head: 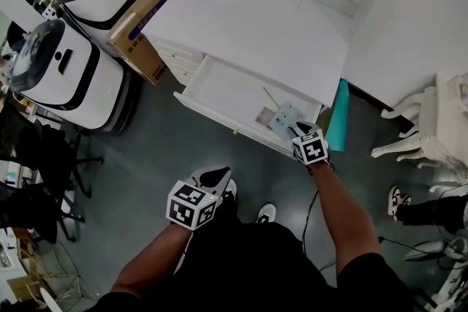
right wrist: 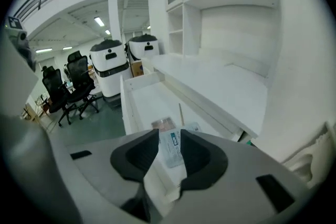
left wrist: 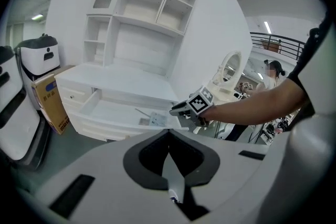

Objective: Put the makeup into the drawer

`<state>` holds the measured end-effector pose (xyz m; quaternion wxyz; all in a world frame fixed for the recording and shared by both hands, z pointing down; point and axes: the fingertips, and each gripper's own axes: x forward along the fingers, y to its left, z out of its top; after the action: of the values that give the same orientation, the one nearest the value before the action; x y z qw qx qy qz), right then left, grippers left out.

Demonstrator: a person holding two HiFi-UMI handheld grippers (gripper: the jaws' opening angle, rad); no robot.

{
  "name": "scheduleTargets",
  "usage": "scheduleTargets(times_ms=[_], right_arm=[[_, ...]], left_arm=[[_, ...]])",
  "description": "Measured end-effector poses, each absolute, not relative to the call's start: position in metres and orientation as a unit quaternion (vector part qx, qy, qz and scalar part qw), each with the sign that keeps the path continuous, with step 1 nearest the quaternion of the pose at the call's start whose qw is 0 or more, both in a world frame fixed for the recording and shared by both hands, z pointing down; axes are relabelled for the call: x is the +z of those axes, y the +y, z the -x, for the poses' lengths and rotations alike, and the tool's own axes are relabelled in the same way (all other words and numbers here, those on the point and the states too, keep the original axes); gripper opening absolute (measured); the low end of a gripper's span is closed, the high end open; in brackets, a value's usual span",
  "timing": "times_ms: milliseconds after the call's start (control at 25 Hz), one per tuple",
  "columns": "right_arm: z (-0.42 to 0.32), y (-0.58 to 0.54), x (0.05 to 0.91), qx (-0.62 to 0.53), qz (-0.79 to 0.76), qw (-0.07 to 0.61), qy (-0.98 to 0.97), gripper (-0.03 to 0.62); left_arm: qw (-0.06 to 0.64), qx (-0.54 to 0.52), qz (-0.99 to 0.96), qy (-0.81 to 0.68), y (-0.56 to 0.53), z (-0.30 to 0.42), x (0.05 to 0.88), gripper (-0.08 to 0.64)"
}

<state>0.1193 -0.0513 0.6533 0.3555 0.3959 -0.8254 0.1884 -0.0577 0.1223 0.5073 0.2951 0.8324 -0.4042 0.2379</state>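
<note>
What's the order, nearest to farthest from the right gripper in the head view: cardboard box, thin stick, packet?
1. Packet, in the drawer right by the right gripper.
2. Thin stick, farther back in the drawer.
3. Cardboard box, far off to the left.

Bright, even indoor light, ceiling strip lights (right wrist: 100,21) glowing in the right gripper view, white worktop (head: 248,40) nearly washed out, heavy fisheye bending and black corners in both gripper views, close foreground soft.
</note>
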Motion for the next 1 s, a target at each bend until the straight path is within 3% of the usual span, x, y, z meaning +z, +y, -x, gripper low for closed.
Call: scheduleTargets(times_ms=[280, 400, 560, 1000], right_arm=[[-0.146, 0.035, 0.558, 0.229, -0.405, 0.208, -0.860, 0.131], [-0.153, 0.078, 0.539, 0.261, -0.400, 0.154, -0.865, 0.053], [-0.156, 0.123, 0.526, 0.296, -0.394, 0.098, -0.865, 0.033], [-0.141, 0.157, 0.479, 0.241, -0.418, 0.087, -0.872, 0.026]], left_arm=[[0.289, 0.209, -0.841, -0.407, 0.132, 0.023, 0.503, 0.005], [0.283, 0.201, -0.844, -0.409, 0.140, 0.008, 0.501, 0.005], [0.273, 0.197, -0.850, -0.406, 0.153, -0.007, 0.493, 0.005], [0.269, 0.187, -0.869, -0.370, 0.160, -0.013, 0.474, 0.005]])
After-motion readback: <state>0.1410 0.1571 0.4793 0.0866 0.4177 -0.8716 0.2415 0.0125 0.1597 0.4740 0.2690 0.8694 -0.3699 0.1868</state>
